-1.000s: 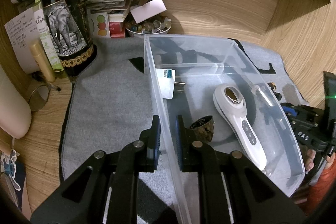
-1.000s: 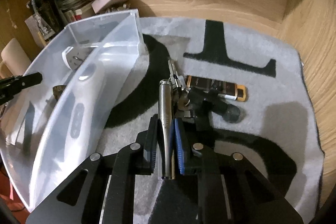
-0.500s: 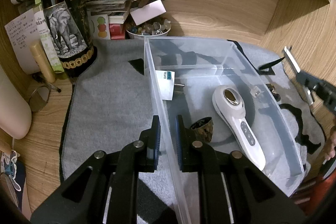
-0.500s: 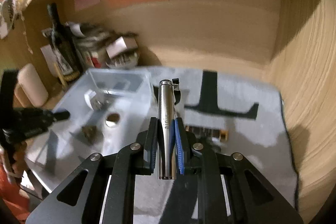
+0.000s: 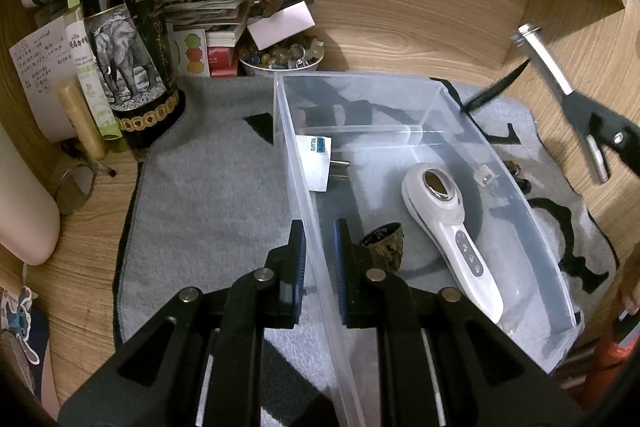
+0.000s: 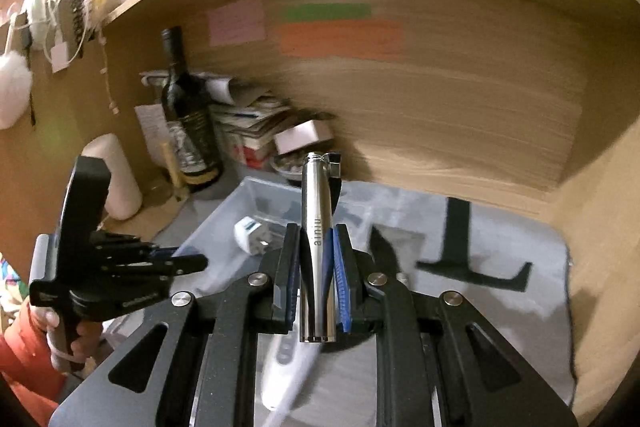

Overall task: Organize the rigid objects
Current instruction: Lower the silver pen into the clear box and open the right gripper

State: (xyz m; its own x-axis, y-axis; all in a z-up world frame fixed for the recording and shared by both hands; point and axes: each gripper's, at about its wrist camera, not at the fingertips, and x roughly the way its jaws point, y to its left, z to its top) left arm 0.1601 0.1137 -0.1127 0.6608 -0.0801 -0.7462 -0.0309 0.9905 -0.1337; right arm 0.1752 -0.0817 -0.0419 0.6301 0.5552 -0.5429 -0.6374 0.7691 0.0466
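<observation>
My right gripper (image 6: pixel 316 263) is shut on a silver metal tube (image 6: pixel 317 227), held in the air above the clear plastic bin (image 6: pixel 224 223); the tube also shows in the left wrist view (image 5: pixel 556 95), right of the bin. My left gripper (image 5: pixel 319 251) is shut on the bin's left wall (image 5: pixel 298 163). Inside the bin lie a white handheld device (image 5: pixel 448 227), a white plug adapter (image 5: pixel 318 161) and a small dark cup (image 5: pixel 386 245). The bin stands on a grey mat (image 5: pixel 208 195).
A dark wine bottle (image 5: pixel 128 39), stacked papers (image 5: pixel 208 11), a bowl of beads (image 5: pixel 280 57) and a beige tube (image 5: pixel 80 119) crowd the back left. Wooden walls enclose the back and right. Small dark items (image 5: pixel 516 171) lie on the mat right of the bin.
My right gripper has lifted the silver tube off the mat and carried it up and left, over the bin. My left gripper has kept its hold on the bin wall.
</observation>
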